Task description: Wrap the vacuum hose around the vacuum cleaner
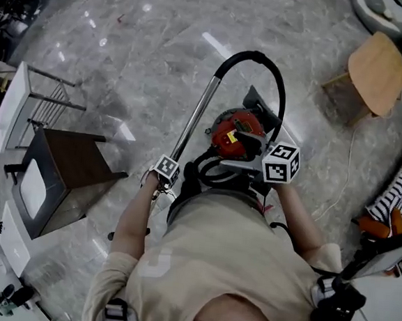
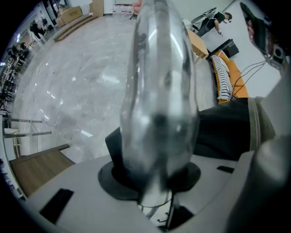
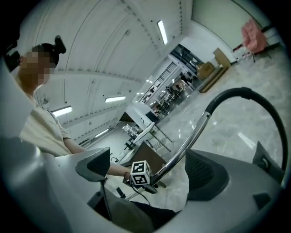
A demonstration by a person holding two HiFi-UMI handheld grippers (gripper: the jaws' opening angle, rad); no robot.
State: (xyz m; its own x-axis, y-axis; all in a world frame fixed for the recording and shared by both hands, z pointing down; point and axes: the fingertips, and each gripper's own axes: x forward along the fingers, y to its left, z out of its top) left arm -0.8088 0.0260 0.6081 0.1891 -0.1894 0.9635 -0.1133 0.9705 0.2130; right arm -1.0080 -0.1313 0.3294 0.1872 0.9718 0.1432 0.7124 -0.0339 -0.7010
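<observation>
A red and black vacuum cleaner (image 1: 235,135) stands on the marble floor in front of me. Its black hose (image 1: 266,60) arcs up from the body and joins a chrome wand (image 1: 198,111) that slants down to my left. More black hose loops (image 1: 207,171) lie against the cleaner's near side. My left gripper (image 1: 164,181) is shut on the wand's lower end, which fills the left gripper view as a blurred shiny tube (image 2: 159,109). My right gripper (image 1: 246,160) hovers over the cleaner, its jaws wide apart around nothing. Through them I see the wand (image 3: 186,145) and the hose arc (image 3: 245,95).
A dark wooden side table (image 1: 67,172) and a white rack (image 1: 24,99) stand at the left. A light wooden stool (image 1: 377,70) is at the back right. A white cable (image 1: 342,183) trails on the floor toward striped cloth (image 1: 401,191) at the right.
</observation>
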